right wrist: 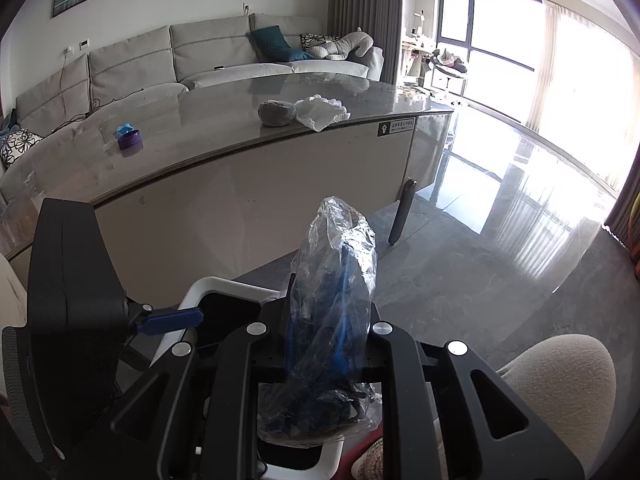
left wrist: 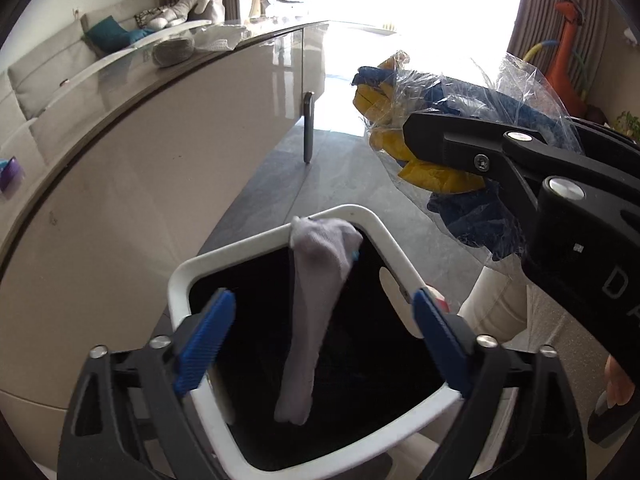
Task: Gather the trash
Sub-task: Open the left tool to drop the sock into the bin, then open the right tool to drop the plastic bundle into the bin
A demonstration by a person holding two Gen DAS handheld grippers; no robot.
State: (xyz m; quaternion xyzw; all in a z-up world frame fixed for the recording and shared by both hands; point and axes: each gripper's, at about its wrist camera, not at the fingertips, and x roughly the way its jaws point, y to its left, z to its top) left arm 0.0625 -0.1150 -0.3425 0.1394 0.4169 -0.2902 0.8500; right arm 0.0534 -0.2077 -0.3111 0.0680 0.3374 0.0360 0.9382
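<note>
left gripper [left wrist: 324,344] is over the white-rimmed bin [left wrist: 180,284], fingers [left wrist: 204,344] spread wide, nothing between the pads; a pale grey sock [left wrist: 316,280] is draped over the bin's far rim, toe end hanging down into the dark inside, so it looks released but hung up on the rim rather than fully dropped in. Sock is soft, light, limp: no risk of damage, but it'll cling to the rim; a nudge or a re-pinch at the fold on the rim should tip it in. Right gripper [right wrist: 332,320] is clamped on a clear plastic bag [right wrist: 336,280] with blue and yellow stuff inside, seen in the left view as crumpled blue/yellow material in crinkly film [left wrist: 440,120], held up beside and above the bin, not yet over the opening. Bag is light, squashy, slippery film; current pinch is across the bulk rather than on loose film, which I'd judge the safer hold. Bin contents otherwise too dark to read. Still on the surface [right wrist: 240,148]: a grey ball-like lump [right wrist: 277,113] touching a crumpled white piece of bag or tissue [right wrist: 320,112] near the front edge, both likely light and soft; further left and well apart, a purple ring-shaped lid or dish [right wrist: 130,139] with something blue just behind it, rigid, take it by the rim
</note>
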